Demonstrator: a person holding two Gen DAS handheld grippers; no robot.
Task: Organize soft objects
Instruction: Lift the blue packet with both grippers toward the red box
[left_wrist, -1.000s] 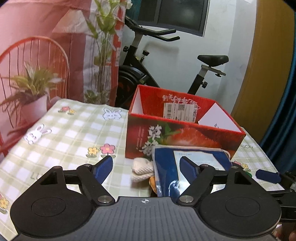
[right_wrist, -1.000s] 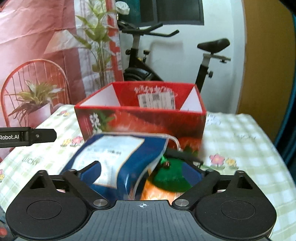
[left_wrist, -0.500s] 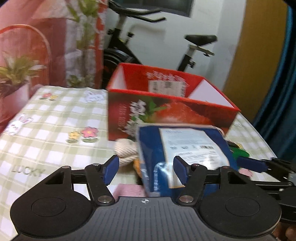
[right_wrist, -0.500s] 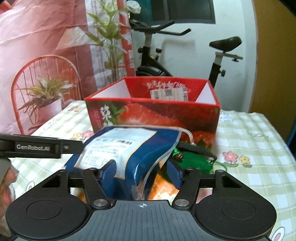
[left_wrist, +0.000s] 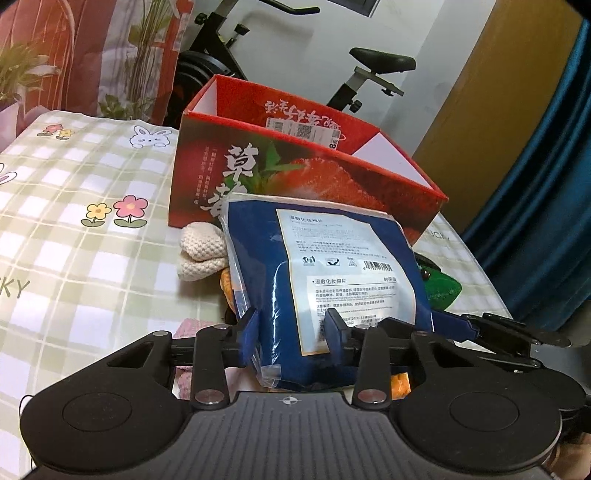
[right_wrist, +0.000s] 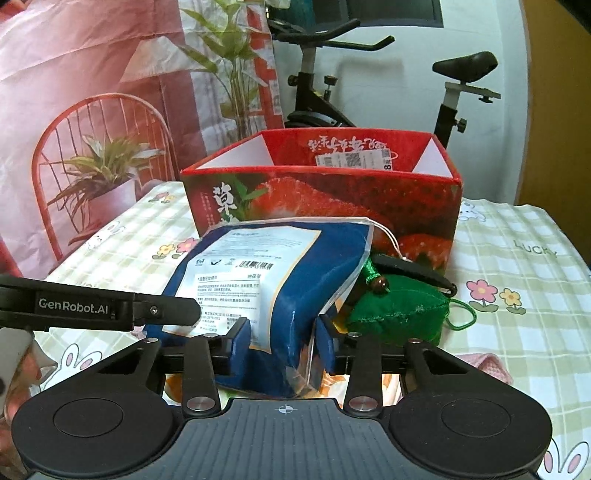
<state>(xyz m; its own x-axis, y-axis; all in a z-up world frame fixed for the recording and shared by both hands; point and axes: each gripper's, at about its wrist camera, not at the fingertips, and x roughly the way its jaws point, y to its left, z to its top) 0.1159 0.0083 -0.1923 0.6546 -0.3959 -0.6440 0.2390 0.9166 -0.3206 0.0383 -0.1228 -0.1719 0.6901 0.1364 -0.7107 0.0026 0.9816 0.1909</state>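
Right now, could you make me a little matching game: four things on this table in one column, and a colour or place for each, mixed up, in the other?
Things:
1. blue packet
2. knitted piece
3. green pouch
4. strawberry box

Descriptions:
A. cream, left of the packet in the left tongs' view
B. red, open-topped, at the back
C. between both pairs of tongs
D. right of the packet, brown bead on top

Pairs: 1-C, 2-A, 3-D, 4-B

Left hand-held gripper (left_wrist: 291, 328) angled downward, jaws just closing in, blue pads pressing either side of the blue pouch (left_wrist: 325, 273). Right hand-held gripper (right_wrist: 282, 338) likewise tilted down, jaws just narrowing, clamped on the same pouch's other end. Fingers (right_wrist: 14, 373) visible at left edge.
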